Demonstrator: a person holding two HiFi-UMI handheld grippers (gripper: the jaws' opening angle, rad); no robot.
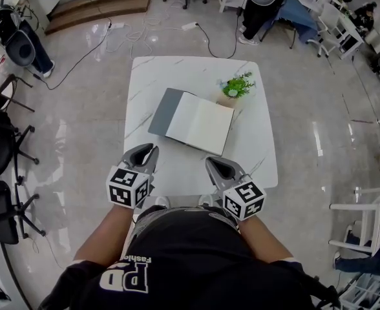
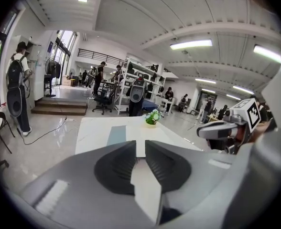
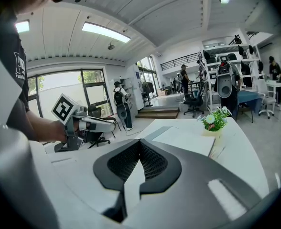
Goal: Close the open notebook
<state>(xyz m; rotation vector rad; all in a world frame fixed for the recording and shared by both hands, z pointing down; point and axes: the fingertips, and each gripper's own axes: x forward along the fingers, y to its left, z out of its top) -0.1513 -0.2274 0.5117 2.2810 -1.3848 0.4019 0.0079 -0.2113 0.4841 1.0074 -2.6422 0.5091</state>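
While the notebook (image 1: 191,118) is lying open and flat around the middle of the desk (image 1: 152,76), nothing of the task is showing as done. Its grey half is lying toward the left edge and its white half toward the right edge. The far corner of the white half is sitting just beside the plant (image 1: 236,86), which is standing toward the far right corner.

Both grippers are hovering over the near edge, well apart from the notebook, and neither is touching it. The left gripper (image 1: 150,150) is holding its jaws only a narrow slit apart, and only the desk is showing through the slit. The right gripper (image 1: 211,162) is pressing its jaws together at the tips, and they are gripping nothing.

So I am judging that the whole work is remaining. One gripper is needing to reach a free edge of one half, lift it and fold it over the spine onto the other half. The other gripper is perhaps needing to steady the resting half, so that the notebook is not sliding on the smooth desk. A wide swing on the plant's side is risking to knock it.
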